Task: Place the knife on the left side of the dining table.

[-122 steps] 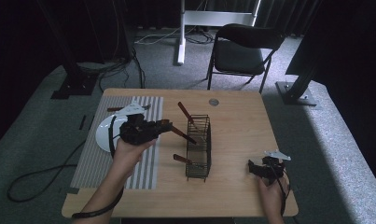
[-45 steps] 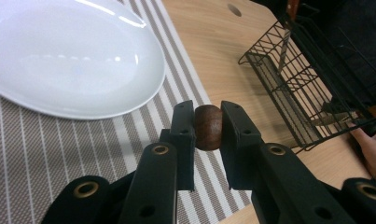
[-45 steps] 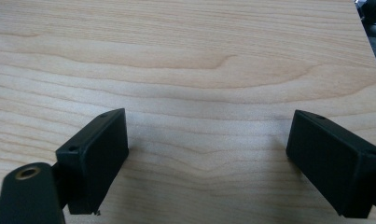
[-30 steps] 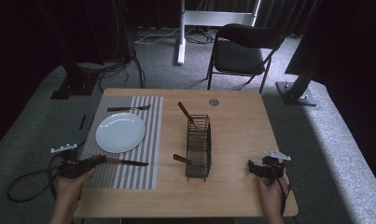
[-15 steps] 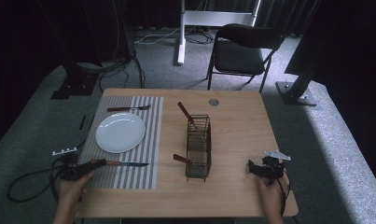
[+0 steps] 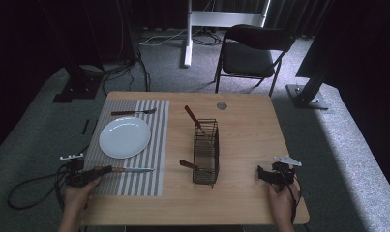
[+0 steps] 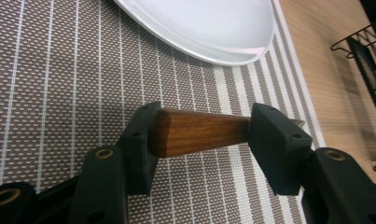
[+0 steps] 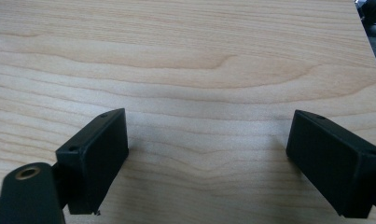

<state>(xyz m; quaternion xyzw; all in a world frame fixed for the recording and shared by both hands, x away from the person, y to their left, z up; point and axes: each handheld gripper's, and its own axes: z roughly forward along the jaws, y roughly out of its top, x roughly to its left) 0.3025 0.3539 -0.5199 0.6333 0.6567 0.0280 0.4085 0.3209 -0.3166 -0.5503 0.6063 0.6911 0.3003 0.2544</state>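
A knife (image 6: 130, 169) with a brown wooden handle (image 7: 195, 133) lies on the striped placemat (image 6: 149, 145), just in front of the white plate (image 6: 125, 137). My left gripper (image 6: 92, 174) sits at the mat's near left corner. The handle is between its jaws, which have just been opening; the pads (image 7: 141, 140) stand beside the wood without squeezing it. At the table's near right corner my right gripper (image 6: 262, 174) rests open on the bare wood, with nothing between its fingers (image 8: 99, 154).
A fork (image 6: 132, 112) lies on the mat behind the plate. A black wire basket (image 6: 205, 152) stands mid-table with two wooden-handled utensils (image 6: 191, 116) poking out. A small round disc (image 6: 222, 105) lies near the far edge. A chair stands beyond the table.
The left gripper has sunk a little at the mat's near left corner and its jaws have widened around the knife handle. The knife now rests on the mat. The right gripper has not moved.
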